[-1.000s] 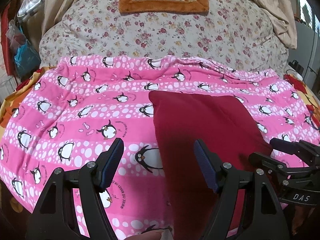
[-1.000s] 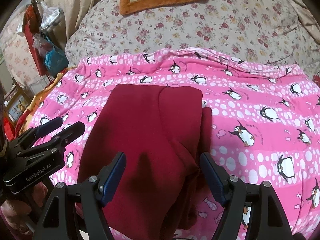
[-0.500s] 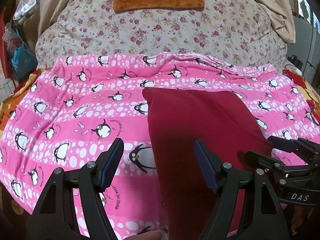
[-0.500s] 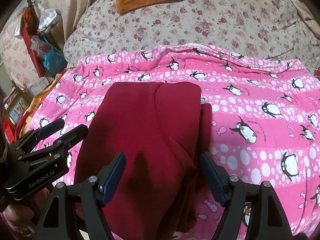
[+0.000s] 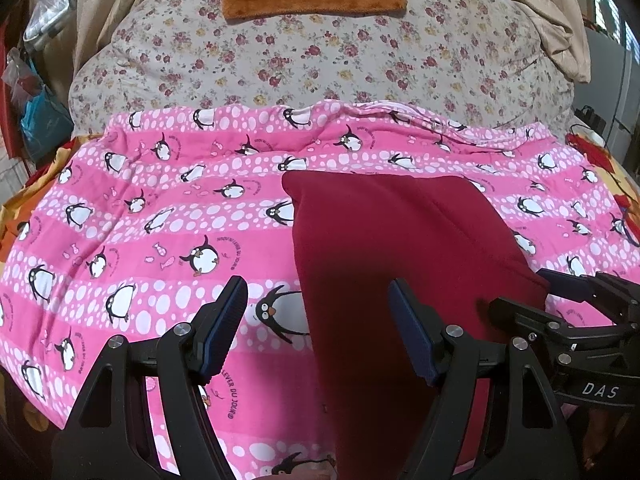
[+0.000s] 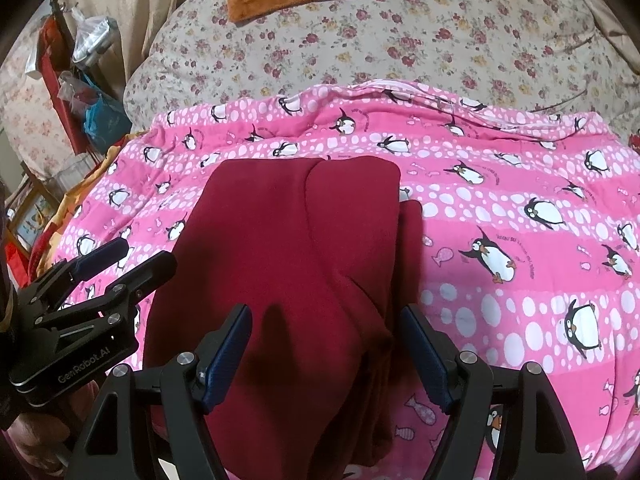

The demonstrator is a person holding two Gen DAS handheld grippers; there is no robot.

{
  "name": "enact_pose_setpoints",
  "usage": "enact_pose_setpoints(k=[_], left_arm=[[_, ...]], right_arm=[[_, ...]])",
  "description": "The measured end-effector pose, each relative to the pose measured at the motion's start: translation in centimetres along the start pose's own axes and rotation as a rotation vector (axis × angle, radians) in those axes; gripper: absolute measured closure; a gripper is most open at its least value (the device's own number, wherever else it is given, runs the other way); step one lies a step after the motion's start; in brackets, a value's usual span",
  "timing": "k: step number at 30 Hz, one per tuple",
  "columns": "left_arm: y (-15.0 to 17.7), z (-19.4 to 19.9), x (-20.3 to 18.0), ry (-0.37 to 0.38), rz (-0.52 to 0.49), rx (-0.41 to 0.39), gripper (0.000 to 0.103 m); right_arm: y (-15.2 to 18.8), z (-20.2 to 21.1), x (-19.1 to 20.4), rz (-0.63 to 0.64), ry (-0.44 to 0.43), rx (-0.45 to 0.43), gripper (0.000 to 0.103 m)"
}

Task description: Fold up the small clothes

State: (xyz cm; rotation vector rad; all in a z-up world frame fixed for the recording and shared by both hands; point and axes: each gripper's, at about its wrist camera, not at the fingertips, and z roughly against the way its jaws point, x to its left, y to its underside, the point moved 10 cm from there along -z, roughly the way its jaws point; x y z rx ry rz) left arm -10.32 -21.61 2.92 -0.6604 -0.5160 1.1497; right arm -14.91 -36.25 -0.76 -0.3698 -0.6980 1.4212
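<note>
The red garment [image 6: 288, 264] is laid partly folded on the penguin blanket [image 5: 160, 240], toward its near edge. Both the left gripper [image 5: 316, 320] and the right gripper [image 6: 326, 344] are held above it with jaws spread wide, nothing gripped. For a clean next fold, the garment's near corners are best pinched together, lifted evenly and carried toward its far edge. Its right side shows an uneven layer that could bunch. Open blanket is left beyond the garment and on both sides.
</note>
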Motion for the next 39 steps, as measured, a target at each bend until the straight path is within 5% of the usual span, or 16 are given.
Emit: enact_pose_setpoints(k=[39], left_arm=[[0.86, -0.95, 0.66, 0.058, 0.017, 0.034, 0.030]], right_arm=[[0.13, -0.46, 0.29, -0.003, 0.007, 0.016, 0.029]])
